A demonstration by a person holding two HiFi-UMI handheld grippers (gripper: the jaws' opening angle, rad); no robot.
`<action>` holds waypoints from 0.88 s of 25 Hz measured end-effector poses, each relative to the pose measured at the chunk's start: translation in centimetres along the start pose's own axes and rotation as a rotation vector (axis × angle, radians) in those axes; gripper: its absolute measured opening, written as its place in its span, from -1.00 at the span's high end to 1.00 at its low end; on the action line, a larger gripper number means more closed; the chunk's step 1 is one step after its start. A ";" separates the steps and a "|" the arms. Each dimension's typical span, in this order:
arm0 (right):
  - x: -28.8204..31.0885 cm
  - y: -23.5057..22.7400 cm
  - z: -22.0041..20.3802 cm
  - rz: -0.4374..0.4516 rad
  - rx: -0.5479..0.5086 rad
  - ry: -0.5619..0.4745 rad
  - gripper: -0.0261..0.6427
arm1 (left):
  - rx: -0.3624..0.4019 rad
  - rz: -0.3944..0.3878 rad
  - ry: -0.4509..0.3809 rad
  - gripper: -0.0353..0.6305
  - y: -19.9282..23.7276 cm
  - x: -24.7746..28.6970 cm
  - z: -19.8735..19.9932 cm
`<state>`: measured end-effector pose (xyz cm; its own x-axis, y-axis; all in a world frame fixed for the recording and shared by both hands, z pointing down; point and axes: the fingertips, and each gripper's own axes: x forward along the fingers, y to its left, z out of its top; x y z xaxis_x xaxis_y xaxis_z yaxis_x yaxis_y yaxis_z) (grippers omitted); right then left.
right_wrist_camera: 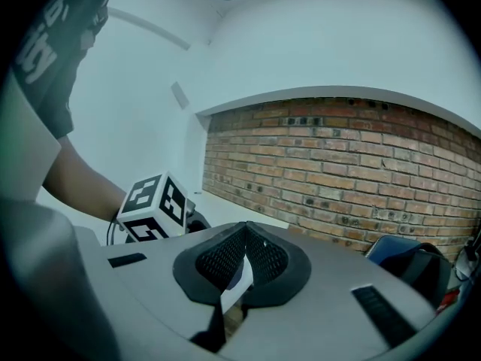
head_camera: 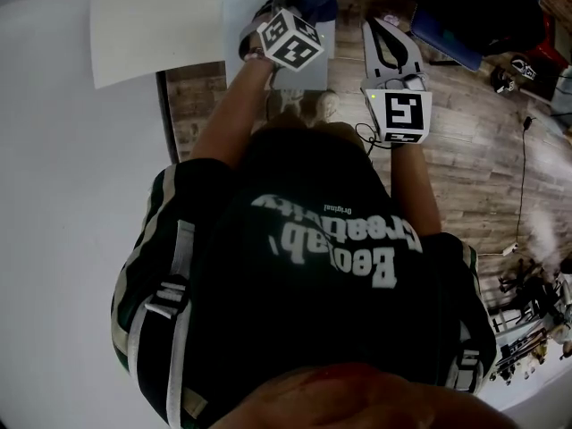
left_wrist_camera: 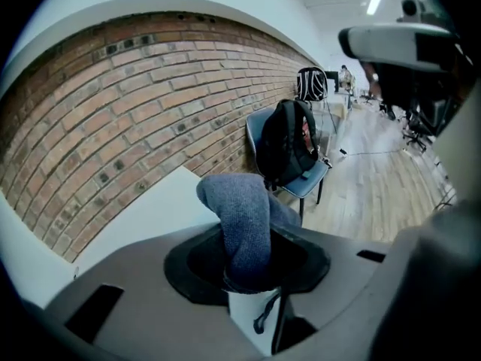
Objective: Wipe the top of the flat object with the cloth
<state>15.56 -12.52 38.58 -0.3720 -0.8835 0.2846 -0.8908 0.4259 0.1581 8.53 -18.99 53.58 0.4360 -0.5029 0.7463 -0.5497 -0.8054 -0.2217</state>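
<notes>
Clamping the cloth (left_wrist_camera: 242, 224), left gripper (left_wrist_camera: 249, 271) hangs over the flat object (head_camera: 248, 18); right gripper (right_wrist_camera: 244, 256) clenched.

- The person's black shirt (head_camera: 295, 329), in the head view, bears large pale lettering that stands upside down: one word reads "Creativity".
- The second large word on it begins with "B"; the rest is unclear.
- Small print beside "Creativity" reads "Original".
- In the right gripper view the shirt (right_wrist_camera: 45, 59) shows a few letters, too cropped to read.
- The left marker cube (head_camera: 290, 40) and right marker cube (head_camera: 401, 116) carry black-and-white square codes, not letters.
</notes>
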 end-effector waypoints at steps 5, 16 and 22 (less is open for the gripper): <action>1.9 -0.4 0.2 -0.003 -0.012 0.015 0.94 | -0.010 0.037 -0.039 0.52 3.1 2.7 1.9; 4.9 0.0 1.2 0.016 -0.021 0.028 0.94 | -0.035 0.075 -0.025 0.52 6.3 4.6 1.5; 6.0 1.2 1.6 0.035 -0.029 0.017 0.94 | -0.078 0.115 -0.002 0.52 8.5 3.2 -1.5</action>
<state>11.89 -17.62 38.90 -0.3984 -0.8645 0.3065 -0.8692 0.4626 0.1749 4.20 -27.02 55.02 0.3683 -0.5908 0.7178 -0.6497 -0.7158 -0.2559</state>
